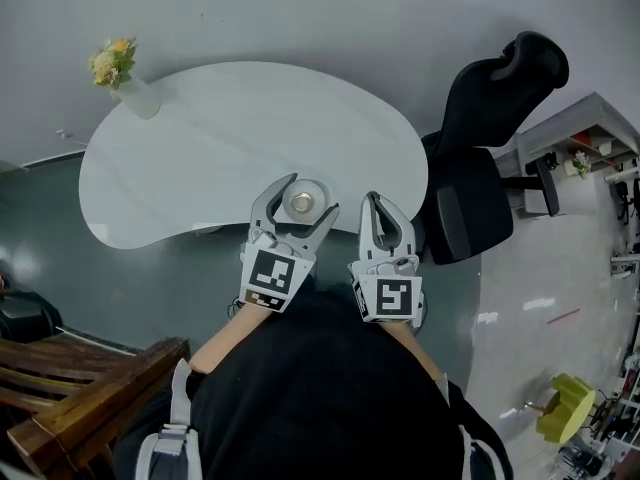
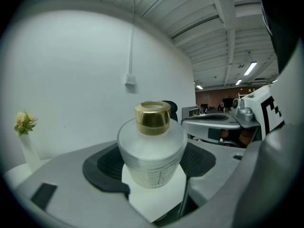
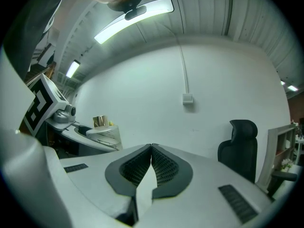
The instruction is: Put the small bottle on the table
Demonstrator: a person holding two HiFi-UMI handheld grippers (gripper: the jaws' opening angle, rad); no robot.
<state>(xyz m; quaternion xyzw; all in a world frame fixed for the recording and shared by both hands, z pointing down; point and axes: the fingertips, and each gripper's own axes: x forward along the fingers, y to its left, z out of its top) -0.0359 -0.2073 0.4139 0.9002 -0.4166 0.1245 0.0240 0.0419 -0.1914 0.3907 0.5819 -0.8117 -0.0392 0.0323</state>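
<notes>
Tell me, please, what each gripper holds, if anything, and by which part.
The left gripper holds the small bottle by the sides of its body; the right gripper is shut and empty.

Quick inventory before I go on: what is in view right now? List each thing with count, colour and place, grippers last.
small bottle: one, frosted with a gold cap, between the left gripper's jaws
table: one, white, rounded, ahead of the person
vase of flowers: one, pale vase with yellow flowers, far left edge of the table
office chair: one, black, right of the table
wooden furniture: one piece, brown, lower left
shelf unit: one, pale grey, far right
yellow-green object: one, on the floor at lower right; cannot tell what it is
left gripper: one, white, closed on the small bottle
right gripper: one, white, jaws together, empty
</notes>
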